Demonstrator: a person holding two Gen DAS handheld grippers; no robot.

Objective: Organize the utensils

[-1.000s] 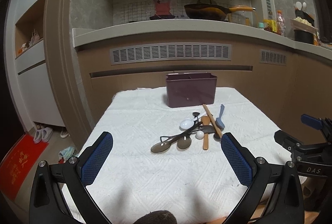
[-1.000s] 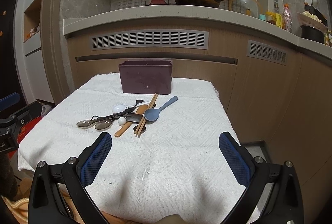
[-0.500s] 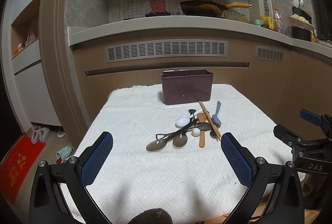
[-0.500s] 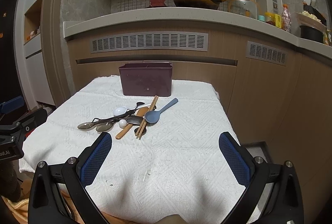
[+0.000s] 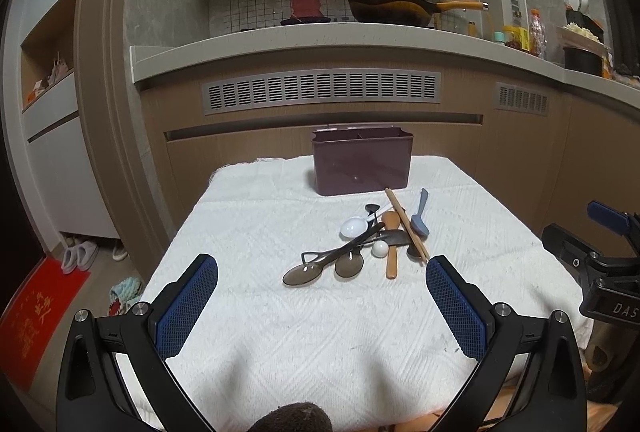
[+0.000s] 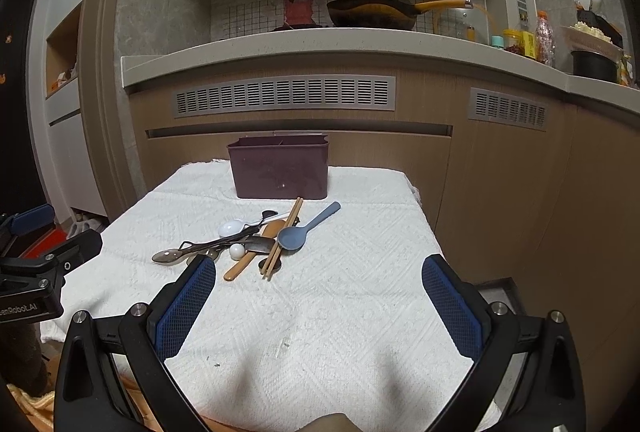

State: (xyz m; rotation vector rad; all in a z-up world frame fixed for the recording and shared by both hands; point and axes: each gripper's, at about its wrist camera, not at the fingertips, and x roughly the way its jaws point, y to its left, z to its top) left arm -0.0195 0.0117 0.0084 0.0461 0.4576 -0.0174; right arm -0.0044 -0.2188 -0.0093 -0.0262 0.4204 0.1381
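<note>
Left gripper (image 5: 322,298) hovered above the near half of the white cloth (image 5: 256,232), jaws spread wide, nothing between the blue pads (image 5: 188,306). Right gripper (image 6: 318,302) likewise: jaws wide apart, holding nothing, poised over the near part of the cloth (image 6: 360,272). Each gripper was visible at the edge of the other's view (left one at far left of the right wrist view, right one at far right of the left wrist view).

Utensils lay in one loose heap at mid-cloth, ahead of both grippers and well apart from the fingers. Heap contents:
- blue spoon (image 6: 298,234), bowl toward the camera, handle angled back and to the right;
- chopsticks (image 6: 282,236), a pair lying together, crossing the wooden spoon (image 5: 391,244);
- white spoon (image 5: 354,226) at the back left of the heap;
- metal spoons (image 5: 320,266), two bowls side by side at the near left, dark handles running back into the pile;
- small white ball-shaped piece (image 5: 379,248) (could not tell what it belonged to).

Holder (image 5: 362,160), dark purple, stood upright at the far end of the cloth, just behind the heap; dividers showed at its rim. Its contents could not be seen from either view.

Wok (image 5: 390,8) sat on the counter (image 5: 320,40) behind.
</note>
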